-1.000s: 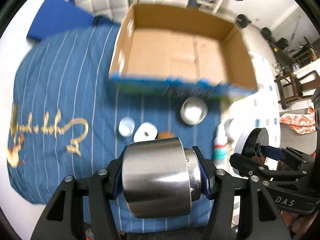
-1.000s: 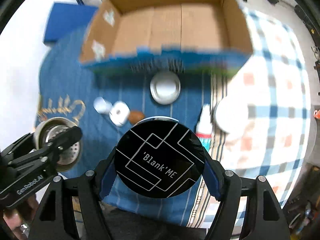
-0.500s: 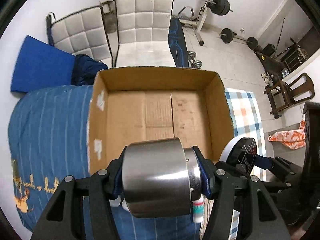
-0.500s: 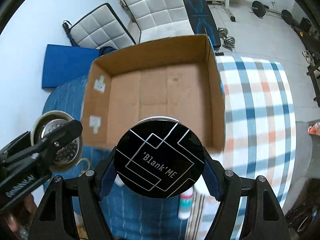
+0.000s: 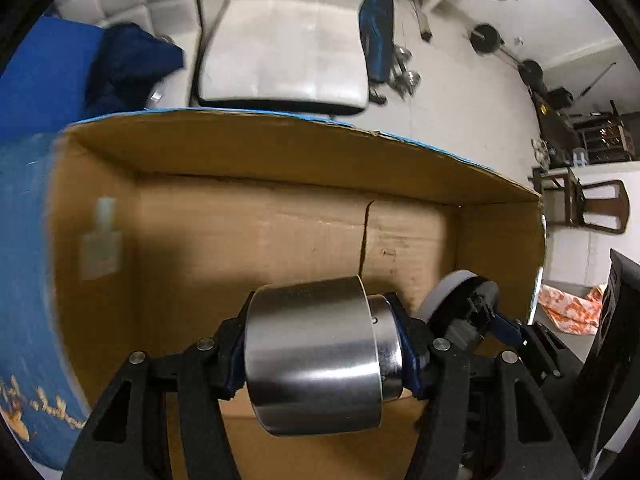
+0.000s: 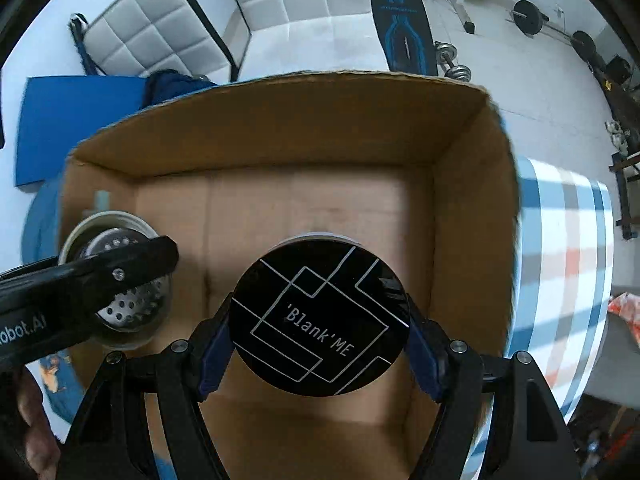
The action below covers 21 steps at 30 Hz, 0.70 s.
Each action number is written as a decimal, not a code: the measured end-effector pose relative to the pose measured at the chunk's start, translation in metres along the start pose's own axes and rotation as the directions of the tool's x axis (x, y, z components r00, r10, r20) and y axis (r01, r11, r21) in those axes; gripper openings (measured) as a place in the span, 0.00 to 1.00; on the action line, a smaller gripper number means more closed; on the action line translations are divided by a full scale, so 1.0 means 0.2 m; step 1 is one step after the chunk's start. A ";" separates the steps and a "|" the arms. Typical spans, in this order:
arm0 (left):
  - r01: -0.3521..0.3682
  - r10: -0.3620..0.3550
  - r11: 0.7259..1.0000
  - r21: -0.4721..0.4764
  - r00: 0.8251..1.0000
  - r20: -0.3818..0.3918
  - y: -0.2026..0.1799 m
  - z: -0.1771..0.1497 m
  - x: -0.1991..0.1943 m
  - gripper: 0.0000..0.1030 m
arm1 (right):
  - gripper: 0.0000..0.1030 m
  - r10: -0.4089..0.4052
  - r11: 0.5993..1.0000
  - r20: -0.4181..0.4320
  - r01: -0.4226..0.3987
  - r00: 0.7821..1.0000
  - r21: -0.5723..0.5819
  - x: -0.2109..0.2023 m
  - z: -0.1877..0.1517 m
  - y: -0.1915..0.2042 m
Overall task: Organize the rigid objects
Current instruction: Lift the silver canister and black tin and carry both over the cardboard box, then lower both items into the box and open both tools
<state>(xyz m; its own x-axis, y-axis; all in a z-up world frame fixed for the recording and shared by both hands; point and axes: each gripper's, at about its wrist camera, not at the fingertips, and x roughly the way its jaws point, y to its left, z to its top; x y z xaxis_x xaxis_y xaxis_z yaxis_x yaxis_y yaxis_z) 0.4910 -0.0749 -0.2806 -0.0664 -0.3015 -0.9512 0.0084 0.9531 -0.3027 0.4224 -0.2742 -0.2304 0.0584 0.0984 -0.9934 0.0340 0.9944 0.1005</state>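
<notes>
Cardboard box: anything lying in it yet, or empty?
Empty as far as visible: the brown cardboard box shows bare floor; the steel cylinder and black round tin sit clamped in jaws.

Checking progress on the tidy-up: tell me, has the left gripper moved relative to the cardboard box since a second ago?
Yes. The left gripper, clamping the steel cup, went from short of the cardboard box to over its open inside.

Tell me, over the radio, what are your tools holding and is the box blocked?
Left tool shut on steel cup. Right tool shut on black round tin. Both above the cardboard box. Box floor bare, nothing blocking.
</notes>
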 end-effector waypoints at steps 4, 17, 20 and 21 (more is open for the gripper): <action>-0.008 0.010 0.999 0.037 0.999 -0.052 -0.04 0.08 0.13 0.55 | 0.75 0.003 1.000 -0.038 -0.004 0.999 -0.021 0.14 0.08 0.01; -0.042 0.052 0.996 0.081 0.992 -0.118 -0.10 0.20 0.30 0.57 | 0.76 0.046 0.999 -0.095 -0.044 0.994 0.024 0.38 0.20 -0.02; -0.053 0.058 0.997 0.048 0.990 -0.127 -0.09 0.21 0.29 0.60 | 0.76 0.044 0.998 -0.112 -0.040 0.993 0.038 0.39 0.21 -0.02; -0.059 0.064 0.997 0.043 0.990 -0.128 -0.08 0.22 0.29 0.61 | 0.76 0.044 0.998 -0.117 -0.040 0.992 0.044 0.39 0.21 -0.02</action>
<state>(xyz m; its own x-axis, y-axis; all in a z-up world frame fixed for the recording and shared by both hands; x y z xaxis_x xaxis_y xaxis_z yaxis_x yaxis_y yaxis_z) 0.5300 -0.1085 -0.3339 -0.1933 -0.2335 -0.9530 0.0549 0.9672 -0.2481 0.4694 -0.2722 -0.3052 -0.0573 0.1464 -0.9876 0.0754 0.9870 0.1420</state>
